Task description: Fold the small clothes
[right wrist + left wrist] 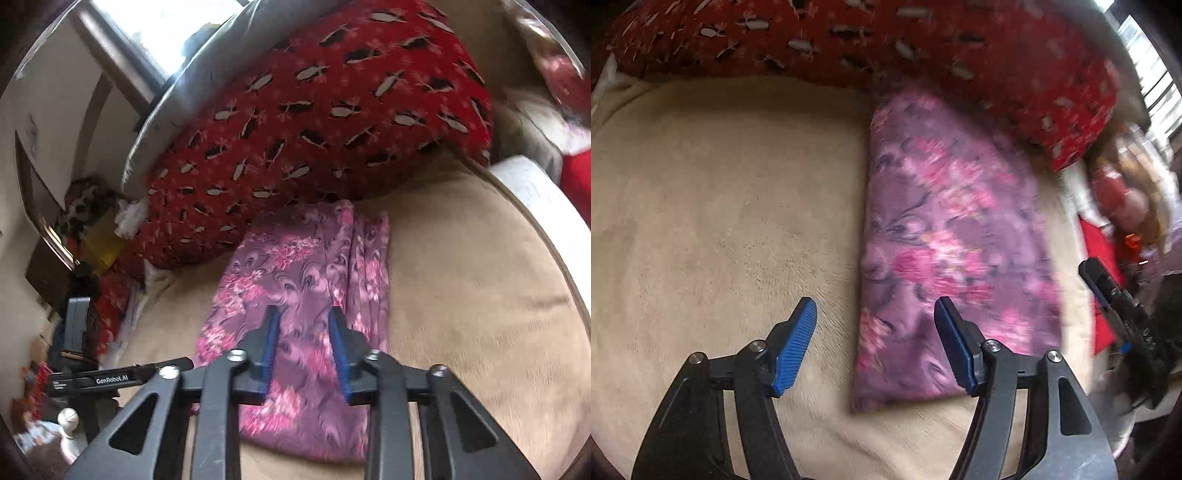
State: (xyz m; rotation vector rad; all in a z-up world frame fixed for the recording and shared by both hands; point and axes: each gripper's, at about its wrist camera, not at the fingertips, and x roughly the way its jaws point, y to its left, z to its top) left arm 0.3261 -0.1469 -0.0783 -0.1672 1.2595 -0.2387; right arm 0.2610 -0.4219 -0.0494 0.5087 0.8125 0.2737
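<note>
Seemingly thin and limp, the folded purple floral cloth (953,236) lay beyond the wide-open, empty left gripper (875,347), on the beige plush cushion (720,206). Below the right gripper (303,347), partly open and holding nothing, its layered edge (373,254) looked best to pinch.

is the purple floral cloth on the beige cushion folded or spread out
Folded. The purple floral cloth lies as a narrow rectangle with stacked layer edges along one side.
</note>
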